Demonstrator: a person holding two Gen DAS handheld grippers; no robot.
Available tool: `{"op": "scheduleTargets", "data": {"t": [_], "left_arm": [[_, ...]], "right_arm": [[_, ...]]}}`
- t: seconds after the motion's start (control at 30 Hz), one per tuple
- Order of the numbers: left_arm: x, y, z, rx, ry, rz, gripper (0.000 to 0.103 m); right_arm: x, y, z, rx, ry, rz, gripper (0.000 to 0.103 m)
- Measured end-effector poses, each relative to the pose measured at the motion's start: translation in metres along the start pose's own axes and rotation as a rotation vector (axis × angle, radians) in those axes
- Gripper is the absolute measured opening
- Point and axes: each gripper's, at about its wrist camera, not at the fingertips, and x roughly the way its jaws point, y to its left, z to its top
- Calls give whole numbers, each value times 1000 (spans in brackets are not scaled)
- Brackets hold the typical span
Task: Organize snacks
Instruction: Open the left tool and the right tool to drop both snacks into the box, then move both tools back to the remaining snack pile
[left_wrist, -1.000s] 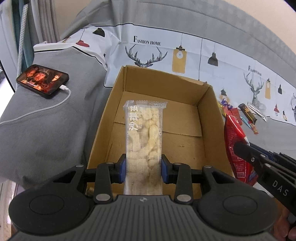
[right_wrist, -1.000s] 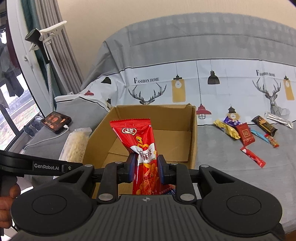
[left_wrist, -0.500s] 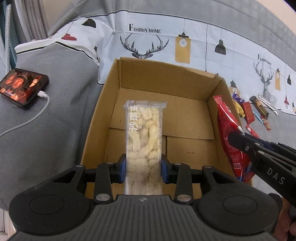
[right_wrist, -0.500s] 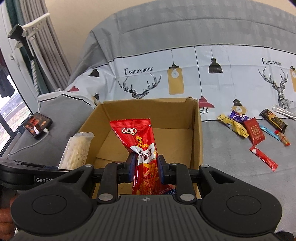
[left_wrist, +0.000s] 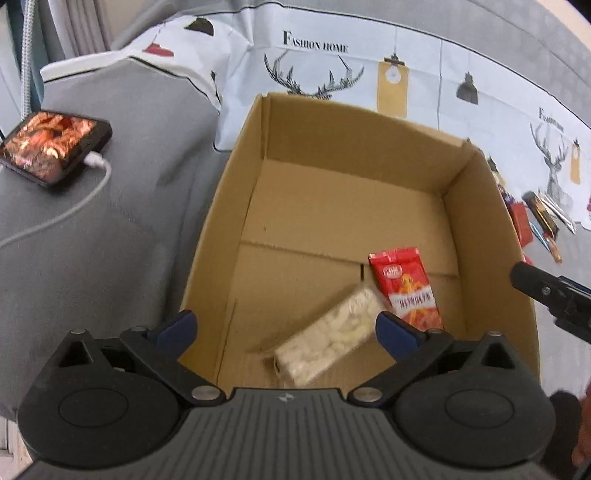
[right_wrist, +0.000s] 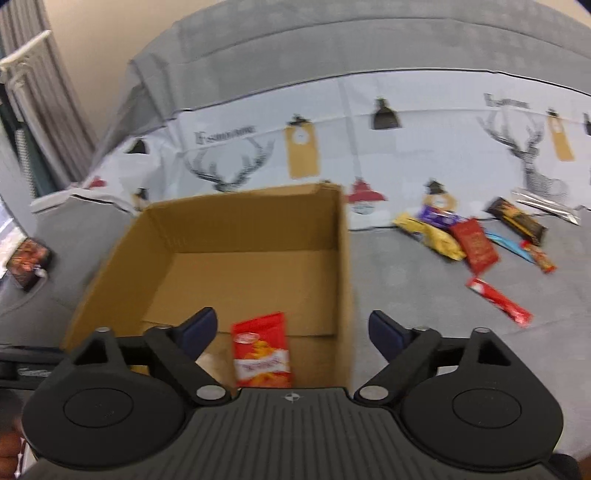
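An open cardboard box (left_wrist: 236, 192) sits on the grey cover; it also shows in the right wrist view (right_wrist: 343, 258). A pale clear-wrapped snack pack (left_wrist: 328, 343) lies slanted on the box floor at its near end, blurred. A red snack packet (left_wrist: 406, 291) lies beside it to the right, and shows in the right wrist view (right_wrist: 262, 354). My left gripper (left_wrist: 286, 330) is open and empty above the near end of the box. My right gripper (right_wrist: 291, 330) is open and empty above the box's near right corner. Several loose snacks (right_wrist: 476, 243) lie on the cover right of the box.
A phone (left_wrist: 51, 144) with a lit screen and a white cable lies left of the box. A printed white cloth (right_wrist: 369, 147) covers the sofa back behind it. A red stick pack (right_wrist: 498, 299) lies nearest on the right.
Both grippers have opened. The pale pack and the red packet have dropped out of them and now lie on the box floor.
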Motion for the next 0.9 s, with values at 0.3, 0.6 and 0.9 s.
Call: {"op": "scheduleTargets", "data": {"t": [0.3,0.6,0.9], "left_arm": [[-13,6,-20,6,16,-11,103],[-29,25,-22,-46,-8,14,103],[-51,36,-17,-84,-42,57,103]], "right_arm": [[34,9,-21,-53,156,102,96],[45,38,-16,-98,138,53,99],[47,38,-15,-102,144,57,100]]}}
